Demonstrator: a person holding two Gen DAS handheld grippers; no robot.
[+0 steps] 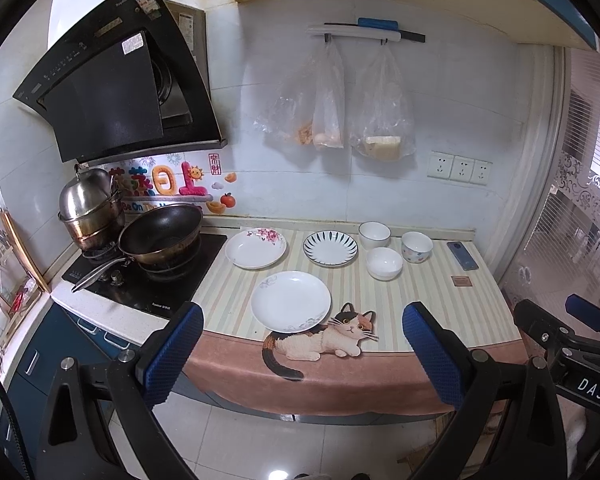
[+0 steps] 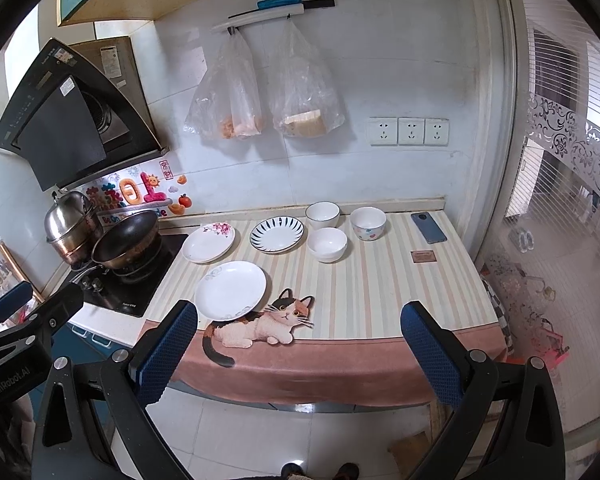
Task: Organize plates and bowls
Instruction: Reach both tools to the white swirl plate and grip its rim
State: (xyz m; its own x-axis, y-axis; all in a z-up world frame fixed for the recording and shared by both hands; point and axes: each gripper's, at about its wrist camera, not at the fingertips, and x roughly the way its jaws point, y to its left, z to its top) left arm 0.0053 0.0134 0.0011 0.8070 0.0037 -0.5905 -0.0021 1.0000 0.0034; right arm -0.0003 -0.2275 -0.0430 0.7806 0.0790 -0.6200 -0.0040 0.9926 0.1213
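On the striped counter mat (image 1: 420, 312) lie three plates: a plain white plate (image 1: 291, 301) (image 2: 231, 289) near the front, a pink-flower plate (image 1: 255, 248) (image 2: 208, 242) and a blue-striped plate (image 1: 330, 248) (image 2: 277, 234) behind it. To their right stand three bowls: a white bowl (image 1: 374, 234) (image 2: 322, 215), a plain white bowl (image 1: 384, 263) (image 2: 327, 243) and a dotted bowl (image 1: 417, 247) (image 2: 367, 222). My left gripper (image 1: 302, 356) and right gripper (image 2: 299, 354) are both open and empty, held in front of the counter edge.
A stove (image 1: 148, 276) with a black wok (image 1: 160, 234) and a steel pot (image 1: 88, 204) stands left of the mat. A phone (image 1: 463, 255) and a small brown card (image 1: 460, 281) lie at the right. Plastic bags (image 1: 340, 112) hang on the wall.
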